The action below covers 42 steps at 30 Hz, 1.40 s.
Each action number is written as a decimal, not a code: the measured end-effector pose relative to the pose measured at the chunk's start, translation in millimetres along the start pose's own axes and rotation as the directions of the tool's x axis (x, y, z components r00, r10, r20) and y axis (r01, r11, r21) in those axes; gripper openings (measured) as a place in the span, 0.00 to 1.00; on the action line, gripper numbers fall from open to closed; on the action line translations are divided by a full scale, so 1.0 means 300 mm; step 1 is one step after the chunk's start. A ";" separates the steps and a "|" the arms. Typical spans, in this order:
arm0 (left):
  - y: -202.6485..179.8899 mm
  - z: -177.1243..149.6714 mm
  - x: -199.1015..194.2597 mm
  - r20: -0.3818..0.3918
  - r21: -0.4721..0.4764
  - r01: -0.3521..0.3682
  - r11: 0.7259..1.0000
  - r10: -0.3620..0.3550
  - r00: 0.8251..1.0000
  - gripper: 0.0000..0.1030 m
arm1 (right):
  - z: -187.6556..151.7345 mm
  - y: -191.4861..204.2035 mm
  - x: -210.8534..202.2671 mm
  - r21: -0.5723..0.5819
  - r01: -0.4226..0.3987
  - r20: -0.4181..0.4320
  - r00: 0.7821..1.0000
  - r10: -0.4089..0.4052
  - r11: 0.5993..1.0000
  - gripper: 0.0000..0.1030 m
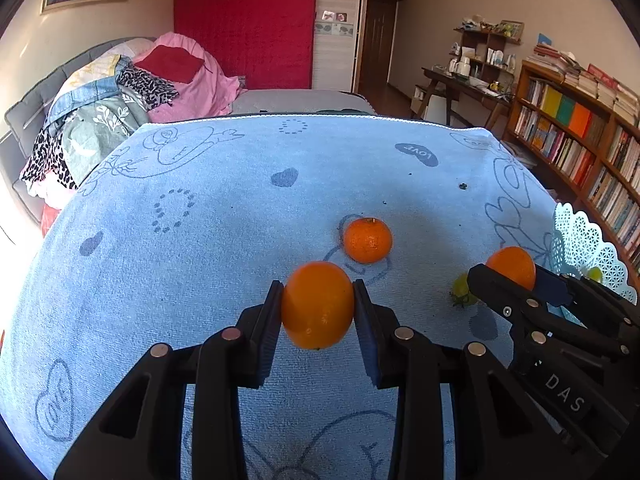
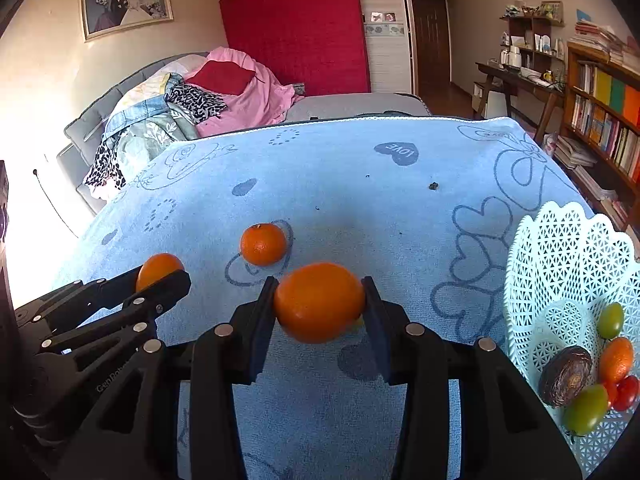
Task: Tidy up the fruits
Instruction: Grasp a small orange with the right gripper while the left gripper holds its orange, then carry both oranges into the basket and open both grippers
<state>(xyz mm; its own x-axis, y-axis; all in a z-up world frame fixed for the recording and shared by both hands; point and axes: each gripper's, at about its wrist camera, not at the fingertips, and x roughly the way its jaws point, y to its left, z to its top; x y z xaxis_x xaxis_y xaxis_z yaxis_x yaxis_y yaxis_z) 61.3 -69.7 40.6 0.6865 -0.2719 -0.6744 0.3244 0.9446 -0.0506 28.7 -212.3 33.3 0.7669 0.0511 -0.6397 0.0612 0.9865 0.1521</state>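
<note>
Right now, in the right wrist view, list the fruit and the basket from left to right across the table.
orange in the left gripper → loose mandarin on the cloth → orange in the right gripper → white basket, with fruit lying in it

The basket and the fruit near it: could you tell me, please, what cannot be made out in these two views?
- Basket: cut off by the frame edge in the right wrist view; the right gripper covers most of it in the left wrist view.
- Green fruit on the towel: half hidden behind that gripper, kind unclear.
- Dark specks: too small to identify.
</note>
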 end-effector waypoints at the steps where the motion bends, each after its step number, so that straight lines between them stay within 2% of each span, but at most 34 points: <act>1: -0.005 0.000 -0.001 0.002 0.005 0.001 1.000 -0.001 1.000 0.34 | -0.004 -0.002 -0.007 0.003 0.001 0.001 1.000 -0.001 1.000 0.42; 26: -0.098 -0.020 -0.033 0.041 0.096 0.004 0.995 -0.008 0.999 0.34 | -0.058 -0.086 -0.213 0.073 -0.007 0.071 0.997 0.001 0.997 0.42; 36: -0.149 -0.040 -0.053 0.031 0.127 0.027 0.992 -0.031 0.999 0.34 | -0.103 -0.226 -0.307 0.149 0.046 0.099 0.993 -0.061 0.988 0.42; 42: -0.182 -0.049 -0.054 -0.016 0.106 0.099 0.989 -0.098 0.995 0.34 | -0.124 -0.337 -0.367 0.215 0.075 0.114 0.988 -0.101 0.974 0.42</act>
<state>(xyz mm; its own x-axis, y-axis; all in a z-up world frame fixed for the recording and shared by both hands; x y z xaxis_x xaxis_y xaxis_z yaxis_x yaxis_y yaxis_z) 23.0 -114.2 43.4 0.6407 -0.3599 -0.6782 0.4579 0.8882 -0.0388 -85.8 -311.7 60.5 0.8245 -0.0669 -0.5618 0.2543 0.9309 0.2623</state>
